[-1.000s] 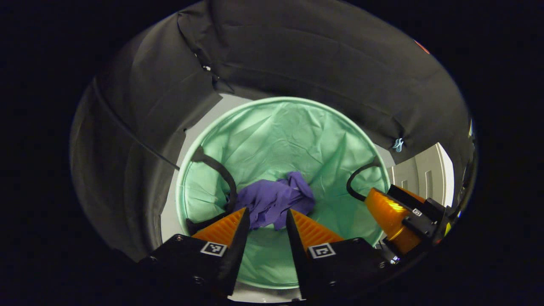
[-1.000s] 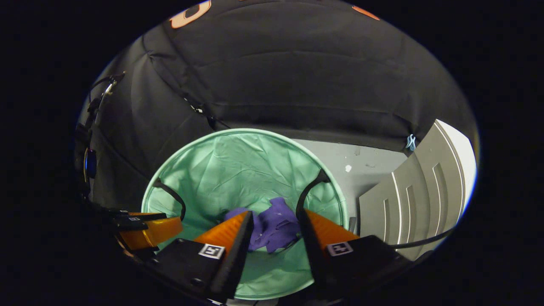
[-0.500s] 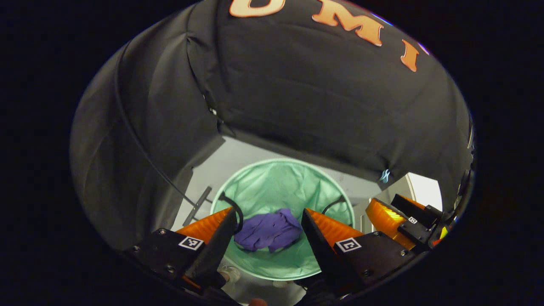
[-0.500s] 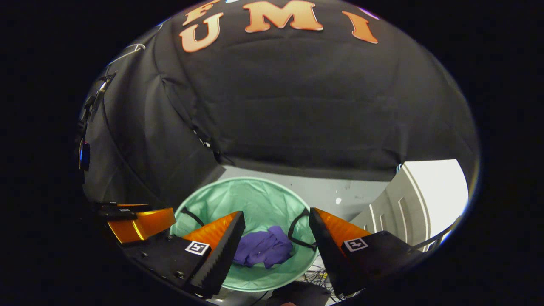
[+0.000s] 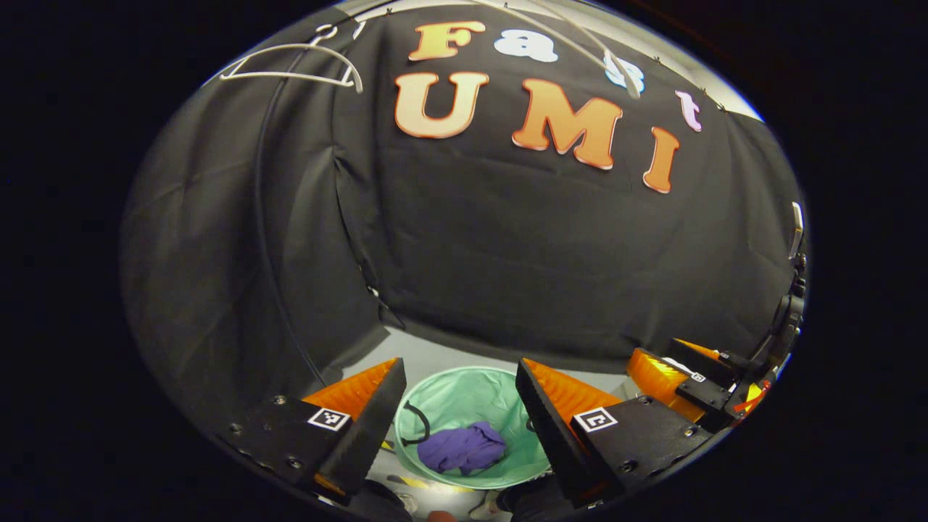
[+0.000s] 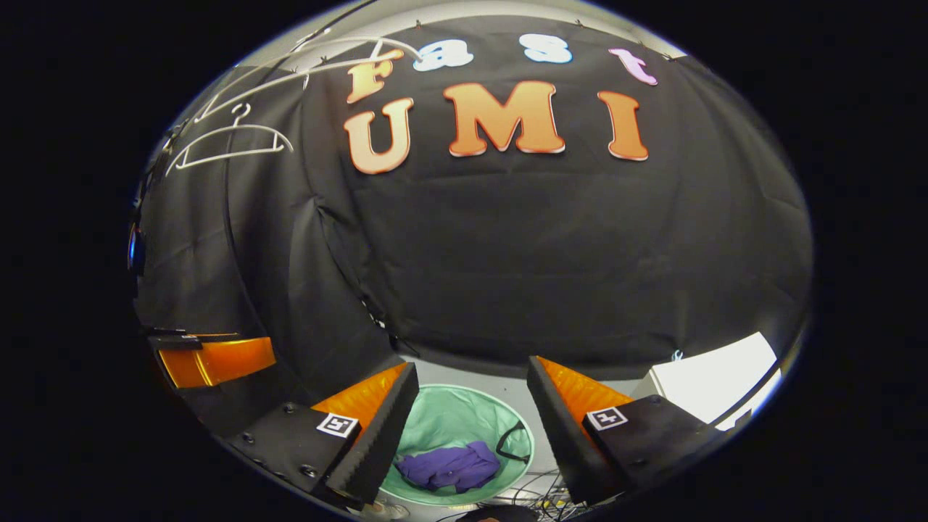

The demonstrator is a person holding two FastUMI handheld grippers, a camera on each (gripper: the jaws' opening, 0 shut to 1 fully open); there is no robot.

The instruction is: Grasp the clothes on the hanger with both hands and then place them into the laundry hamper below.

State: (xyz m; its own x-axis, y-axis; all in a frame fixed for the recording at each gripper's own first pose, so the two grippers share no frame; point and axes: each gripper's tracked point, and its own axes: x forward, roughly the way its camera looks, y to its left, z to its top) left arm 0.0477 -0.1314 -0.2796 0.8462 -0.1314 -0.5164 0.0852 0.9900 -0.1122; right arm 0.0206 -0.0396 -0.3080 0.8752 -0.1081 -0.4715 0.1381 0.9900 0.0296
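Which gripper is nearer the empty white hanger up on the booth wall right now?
Left, though only by a judgement. The hanger hangs high at upper left; the left gripper sits on that side, low over the hamper, and the right gripper farther right. Both are open.

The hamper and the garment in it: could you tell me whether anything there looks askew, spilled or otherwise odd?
Nothing stands out. The purple garment lies crumpled but wholly inside the green hamper, which stands upright on the floor. The white hanger hangs bare high on the wall. The left gripper and right gripper are open and hold nothing.
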